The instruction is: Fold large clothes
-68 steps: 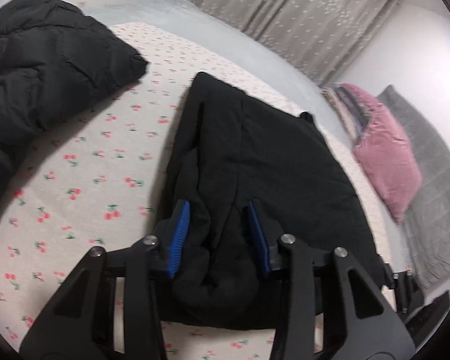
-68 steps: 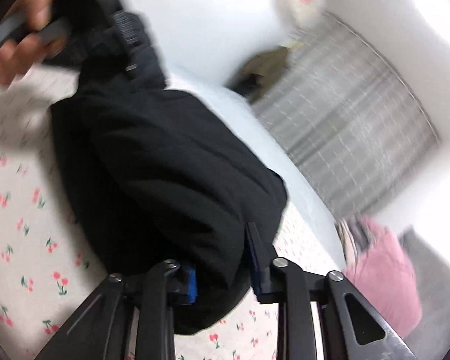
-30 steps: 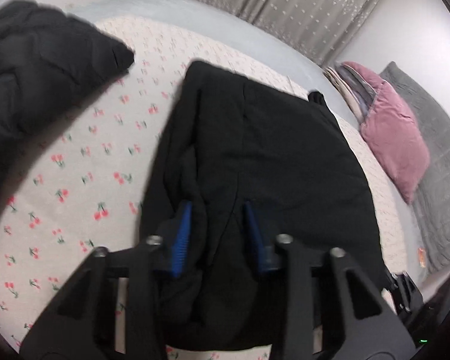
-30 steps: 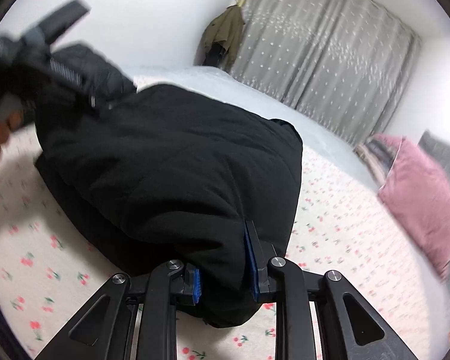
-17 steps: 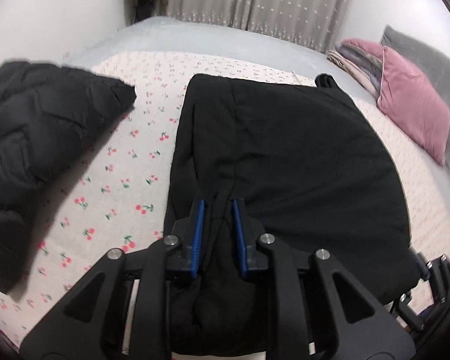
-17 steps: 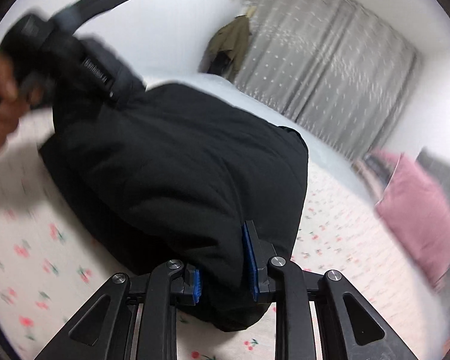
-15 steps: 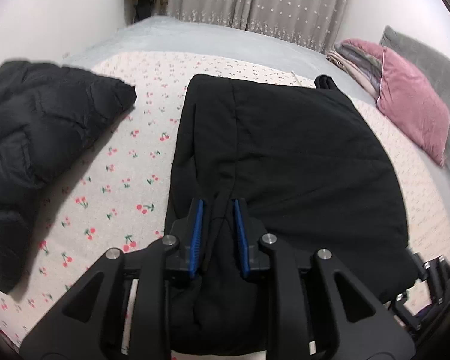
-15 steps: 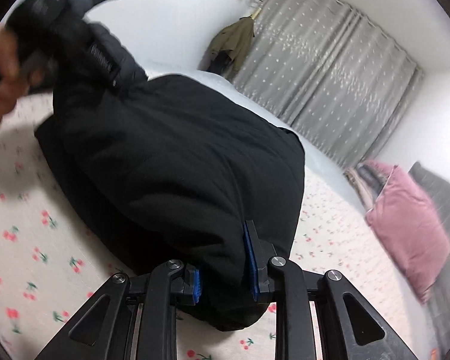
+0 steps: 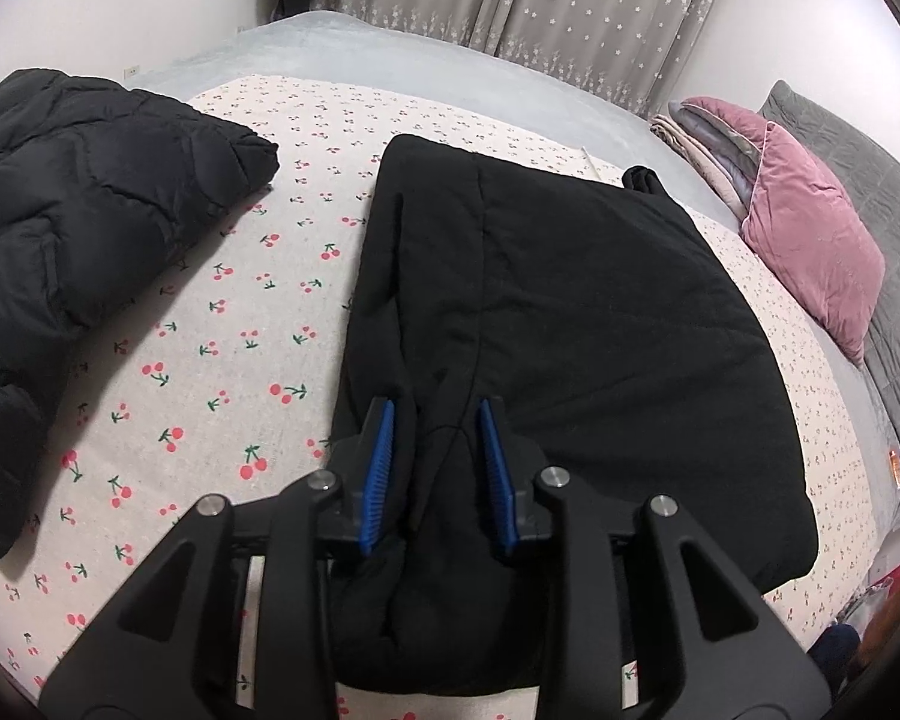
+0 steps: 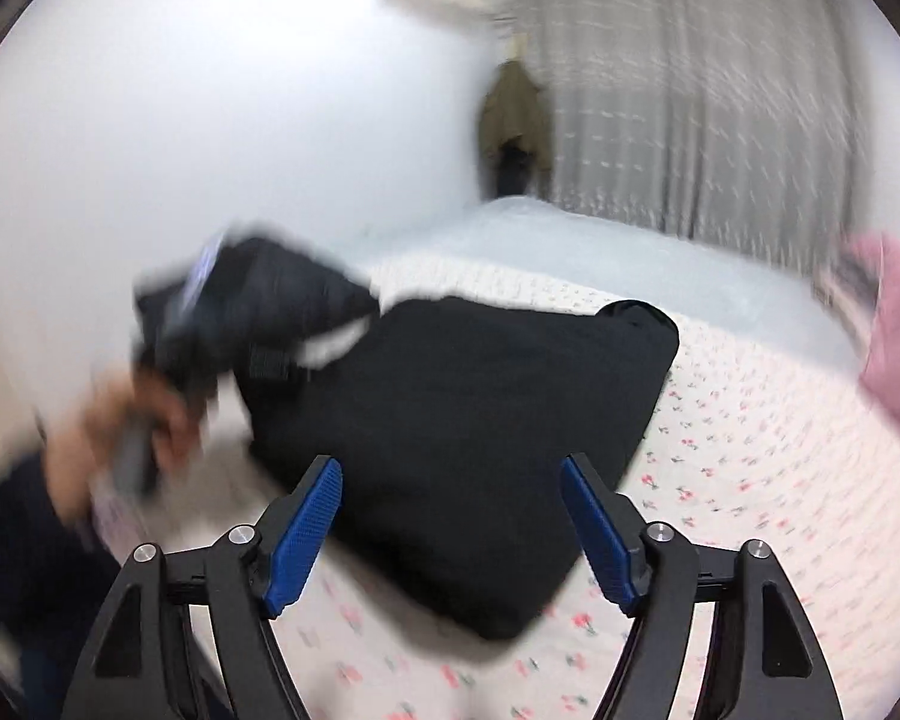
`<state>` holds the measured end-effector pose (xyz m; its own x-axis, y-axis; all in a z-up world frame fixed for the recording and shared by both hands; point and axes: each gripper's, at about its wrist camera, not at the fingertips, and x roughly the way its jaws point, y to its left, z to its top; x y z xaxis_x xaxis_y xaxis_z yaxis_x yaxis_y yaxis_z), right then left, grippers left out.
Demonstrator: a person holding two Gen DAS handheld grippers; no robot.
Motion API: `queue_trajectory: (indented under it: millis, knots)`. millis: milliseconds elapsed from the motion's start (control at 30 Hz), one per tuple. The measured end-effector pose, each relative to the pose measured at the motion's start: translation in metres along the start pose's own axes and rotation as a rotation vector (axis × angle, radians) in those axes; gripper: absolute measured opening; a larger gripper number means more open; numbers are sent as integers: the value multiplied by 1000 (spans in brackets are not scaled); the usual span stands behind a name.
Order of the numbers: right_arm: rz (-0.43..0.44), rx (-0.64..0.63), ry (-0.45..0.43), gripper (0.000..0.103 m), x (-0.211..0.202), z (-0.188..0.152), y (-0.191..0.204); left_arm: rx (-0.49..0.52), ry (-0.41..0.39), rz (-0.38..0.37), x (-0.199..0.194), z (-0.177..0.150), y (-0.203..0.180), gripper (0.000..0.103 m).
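A large black padded garment (image 9: 570, 312) lies folded flat on the cherry-print bed sheet (image 9: 222, 324). My left gripper (image 9: 435, 426) is at its near left corner, blue pads closed on a bunched fold of the black fabric. In the blurred right wrist view the same garment (image 10: 468, 414) lies on the sheet. My right gripper (image 10: 450, 480) hovers above its near edge with its jaws wide open and empty. The person's hand holding the left gripper (image 10: 150, 420) shows at the garment's left side.
A second black quilted jacket (image 9: 78, 240) lies on the sheet to the left. A pink pillow (image 9: 810, 240), stacked folded blankets (image 9: 696, 144) and a grey quilt (image 9: 870, 180) are at the right. Curtains and a hanging coat (image 10: 516, 114) stand beyond the bed.
My right gripper has let go of the garment's corner, opened wide and pulled back fast. My left gripper's pads have spread a little but stay on the fold.
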<state>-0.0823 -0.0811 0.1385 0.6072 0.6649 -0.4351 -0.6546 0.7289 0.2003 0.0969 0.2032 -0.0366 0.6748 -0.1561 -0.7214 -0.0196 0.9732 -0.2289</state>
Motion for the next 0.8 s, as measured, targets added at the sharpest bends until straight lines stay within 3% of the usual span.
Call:
queue_trajectory:
  millis: [33, 67, 200, 233, 300, 400, 500, 567, 700, 800]
  knots:
    - [46, 39, 20, 29, 8, 5, -6, 1, -1, 4, 0, 0, 0, 32]
    - [60, 57, 60, 7, 22, 8, -9, 3, -1, 9, 0, 0, -1, 32]
    - [13, 41, 309, 8, 99, -17, -7, 21, -1, 33, -1, 0, -4, 34]
    - [8, 59, 332, 8, 109, -27, -8, 28, -4, 43, -3, -1, -4, 35]
    - [19, 109, 330, 8, 121, -44, -10, 36, -9, 62, -6, -1, -4, 40]
    - [-44, 29, 349, 8, 127, -49, 6, 15, -41, 71, -17, 1, -2, 42]
    - [-56, 42, 345, 8, 128, -51, 8, 12, -150, 132, -42, 6, -6, 41]
    - [-53, 74, 324, 8, 124, -54, 7, 0, -217, 117, -58, 8, -6, 41]
    - [-88, 77, 309, 8, 119, -52, 11, 11, -170, 25, -49, 10, -14, 41]
    - [12, 169, 312, 18, 100, -31, -2, 32, -130, 24, -39, 12, -25, 41]
